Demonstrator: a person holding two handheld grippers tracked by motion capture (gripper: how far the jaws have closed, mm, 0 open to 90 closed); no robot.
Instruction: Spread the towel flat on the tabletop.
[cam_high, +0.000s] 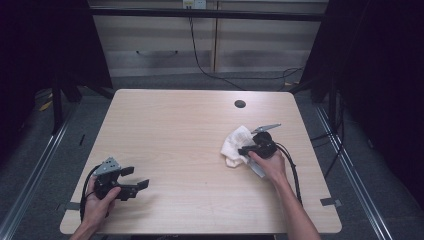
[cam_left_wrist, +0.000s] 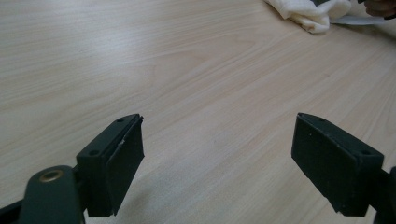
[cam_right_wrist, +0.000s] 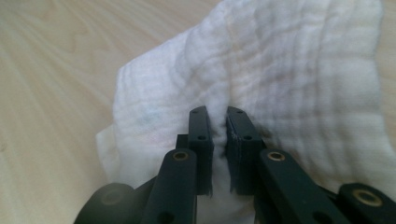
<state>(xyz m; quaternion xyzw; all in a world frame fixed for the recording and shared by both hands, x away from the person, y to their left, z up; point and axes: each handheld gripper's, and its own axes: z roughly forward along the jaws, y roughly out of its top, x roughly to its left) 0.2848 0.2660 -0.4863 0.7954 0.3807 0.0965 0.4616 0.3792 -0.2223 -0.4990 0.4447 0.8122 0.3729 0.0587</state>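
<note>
The cloth (cam_right_wrist: 261, 70) at upper right of the frame is white with a faint ribbed weave, the tabletop (cam_high: 190, 135) is pale wood-grain, and both grippers are black.

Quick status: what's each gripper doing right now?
Left gripper: open, empty, over bare table.
Right gripper: shut on the white cloth.

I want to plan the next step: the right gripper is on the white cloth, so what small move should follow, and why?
Probably lift the right gripper a little. Its jaws are pinched on a fold of the white cloth, which still lies on the table, so a small raise would test the grip. The left gripper is open and apart.
</note>
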